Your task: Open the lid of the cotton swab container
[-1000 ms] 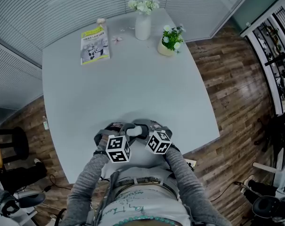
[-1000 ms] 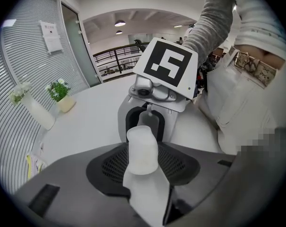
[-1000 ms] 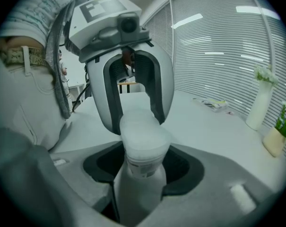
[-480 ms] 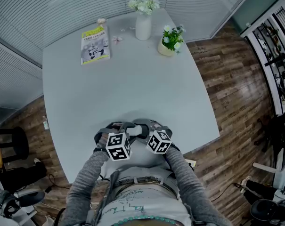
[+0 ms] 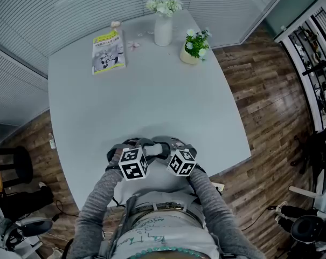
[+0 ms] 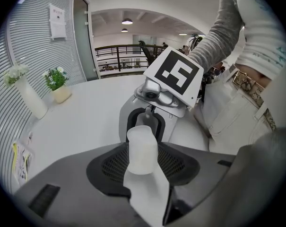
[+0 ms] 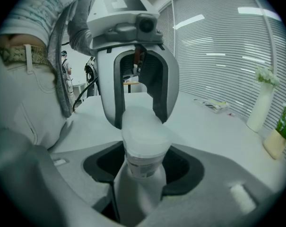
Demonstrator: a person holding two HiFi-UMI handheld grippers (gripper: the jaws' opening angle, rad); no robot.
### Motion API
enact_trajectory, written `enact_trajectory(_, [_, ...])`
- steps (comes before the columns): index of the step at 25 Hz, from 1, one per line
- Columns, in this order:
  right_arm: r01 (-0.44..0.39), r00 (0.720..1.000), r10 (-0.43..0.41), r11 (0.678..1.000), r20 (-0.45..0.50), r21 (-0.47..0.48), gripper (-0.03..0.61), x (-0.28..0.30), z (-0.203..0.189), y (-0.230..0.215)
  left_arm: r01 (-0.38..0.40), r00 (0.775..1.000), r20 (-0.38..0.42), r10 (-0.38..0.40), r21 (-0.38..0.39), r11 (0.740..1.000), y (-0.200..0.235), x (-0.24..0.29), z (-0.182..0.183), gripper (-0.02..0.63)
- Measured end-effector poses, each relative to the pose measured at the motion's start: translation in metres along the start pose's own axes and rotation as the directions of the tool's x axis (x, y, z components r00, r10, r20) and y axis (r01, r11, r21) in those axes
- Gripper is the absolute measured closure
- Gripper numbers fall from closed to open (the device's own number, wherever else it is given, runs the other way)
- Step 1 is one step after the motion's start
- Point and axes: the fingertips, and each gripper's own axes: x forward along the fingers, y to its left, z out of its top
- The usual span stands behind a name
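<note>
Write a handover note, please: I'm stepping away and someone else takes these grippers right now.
Left gripper: fingers shut on the lid end of the container.
Right gripper: fingers shut on the container's labelled body.
Where: the container is held in the air between the two grippers, over the near edge of the table, close to the person.
Done: container gripped at both ends.
Left: the lid looks still seated, so it has yet to be worked off while the right gripper holds the body.
</note>
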Motion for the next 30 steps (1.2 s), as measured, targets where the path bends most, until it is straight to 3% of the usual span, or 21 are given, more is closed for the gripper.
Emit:
enact_trajectory(7, [0.000, 1.000, 0.000, 1.000, 0.002, -0.003, 0.337, 0.001, -0.001, 0.000, -0.007, 1.000, -0.005, 0.008, 0.036, 0.999, 0.000, -0.001, -0.001, 0.430])
enact_trajectory(18, [0.001, 1.000, -0.001, 1.000, 0.004, -0.008, 0.337, 0.001, -0.001, 0.001, -0.071, 0.996, 0.061, 0.069, 0.030, 0.997, 0.008, -0.020, 0.007, 0.433])
enact_trajectory(30, [-0.003, 1.000, 0.003, 1.000, 0.006, -0.001, 0.337, -0.001, -0.001, -0.003, -0.100, 0.990, 0.098, 0.098, 0.021, 0.995, 0.016, -0.031, 0.015, 0.534])
